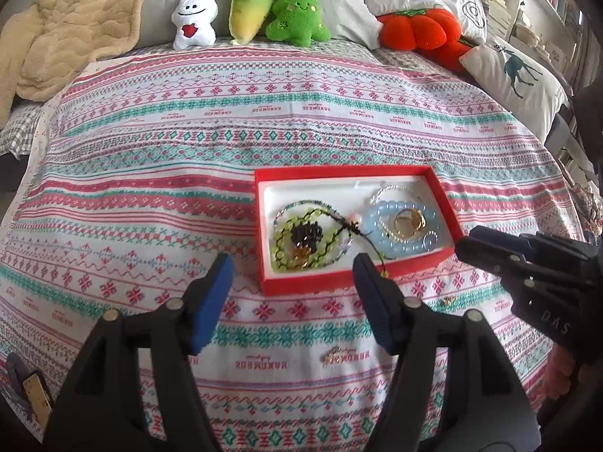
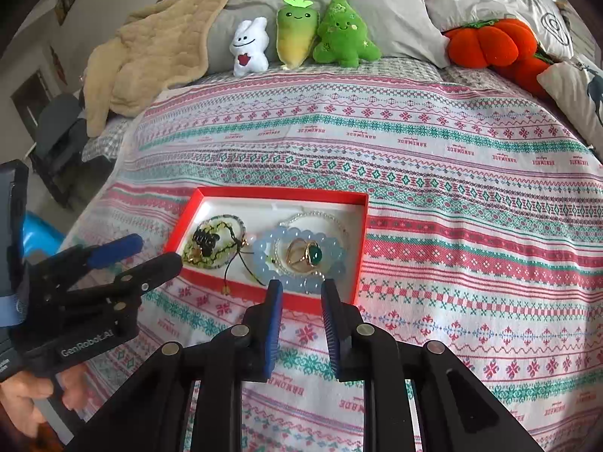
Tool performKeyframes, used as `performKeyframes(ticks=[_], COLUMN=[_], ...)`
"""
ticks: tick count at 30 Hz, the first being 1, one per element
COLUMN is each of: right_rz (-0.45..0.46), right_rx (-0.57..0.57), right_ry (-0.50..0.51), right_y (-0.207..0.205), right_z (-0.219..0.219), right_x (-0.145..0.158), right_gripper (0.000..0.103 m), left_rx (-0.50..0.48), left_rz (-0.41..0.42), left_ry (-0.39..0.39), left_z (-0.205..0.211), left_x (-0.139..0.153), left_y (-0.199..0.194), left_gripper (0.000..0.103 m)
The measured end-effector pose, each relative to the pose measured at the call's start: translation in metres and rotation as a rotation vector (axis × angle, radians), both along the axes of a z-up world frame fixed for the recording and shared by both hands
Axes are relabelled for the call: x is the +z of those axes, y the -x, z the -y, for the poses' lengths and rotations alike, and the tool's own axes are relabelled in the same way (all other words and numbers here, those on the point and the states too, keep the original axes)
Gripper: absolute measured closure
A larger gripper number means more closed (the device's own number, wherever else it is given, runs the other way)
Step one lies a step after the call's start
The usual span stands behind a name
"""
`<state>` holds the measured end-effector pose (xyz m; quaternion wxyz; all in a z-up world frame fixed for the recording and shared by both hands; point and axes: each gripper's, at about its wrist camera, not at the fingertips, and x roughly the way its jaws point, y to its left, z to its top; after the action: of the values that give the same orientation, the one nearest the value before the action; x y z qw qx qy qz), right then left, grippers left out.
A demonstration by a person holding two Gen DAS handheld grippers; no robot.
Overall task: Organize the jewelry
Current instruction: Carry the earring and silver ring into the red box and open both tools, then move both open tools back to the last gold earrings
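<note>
A red box [image 1: 354,222] with a white lining lies on the bed [image 1: 188,173], which is covered by a cloth patterned in red, green and white bands. Inside the box, on its left side, sits a green bead bracelet [image 1: 301,241] with a dark cluster at its middle and a black cord [image 1: 361,237] trailing over the near rim. On the right side a pale blue bead bracelet [image 2: 301,260] rings a gold ring [image 2: 307,254] with a green stone, and a clear bead strand [image 2: 320,218] lies just behind it. Two small gold pieces rest on the cloth outside the box: one [image 1: 333,356] near the left tool, another [image 1: 447,300] just right of it, both too small to identify. The left tool [image 1: 294,275] hovers above the cloth just in front of the box's near left corner, its blue-padded jaws spread wide and holding nothing. The right tool [image 2: 301,293] hangs over the box's near rim in front of the blue bracelet, its jaws parted by a moderate gap and also empty. Along the head of the bed stand a white bunny plush [image 1: 194,17], a yellow-green radish plush [image 1: 250,5] and a green tree plush [image 1: 297,13], with an orange pumpkin plush [image 1: 418,28] to the right and a tan blanket [image 1: 75,30] to the left.
</note>
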<state>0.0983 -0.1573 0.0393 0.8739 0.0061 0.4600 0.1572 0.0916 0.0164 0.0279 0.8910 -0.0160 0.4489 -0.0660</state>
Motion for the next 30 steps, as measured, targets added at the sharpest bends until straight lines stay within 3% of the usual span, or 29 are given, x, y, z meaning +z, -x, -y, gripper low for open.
performKeyframes(ticks=[3,5,7,12,18,25,27,30], right_rz=[-0.009,-0.009,-0.001,-0.001,-0.033,-0.105,-0.116,-0.129], right_rx=[0.004,0.004,0.000,0.000,-0.031,-0.057,-0.061,-0.069], right_ry=[-0.002,-0.005,-0.006,0.010,0.063,0.110,0.116,0.127], right_y=[0.004,0.008,0.013,0.020,0.027,0.033,0.034,0.035], right_z=[0.002,0.003,0.004,0.008,0.019,0.032,0.035,0.040], right_x=[0.001,0.002,0.003,0.003,-0.008,-0.031,-0.036,-0.041], right_gripper=[0.079,0.072,0.048,0.046,0.037,0.037,0.037,0.037], left_rx=[0.010,0.019,0.021,0.009,-0.026,-0.128,-0.151,-0.184], left_rz=[-0.022,-0.039,-0.057,-0.096,-0.137,-0.148,-0.144,-0.143], left_ry=[0.009,0.024,0.032,0.041,0.053,0.015,0.011,0.022], left_z=[-0.006,-0.011,-0.013,-0.016,-0.011,0.010,0.012,0.016], left_x=[-0.001,-0.003,-0.006,-0.014,-0.028,-0.053,-0.055,-0.057], left_y=[0.005,0.008,0.011,0.019,0.028,0.045,0.047,0.048], left_gripper=[0.030,0.029,0.029,0.029,0.029,0.029,0.031,0.044])
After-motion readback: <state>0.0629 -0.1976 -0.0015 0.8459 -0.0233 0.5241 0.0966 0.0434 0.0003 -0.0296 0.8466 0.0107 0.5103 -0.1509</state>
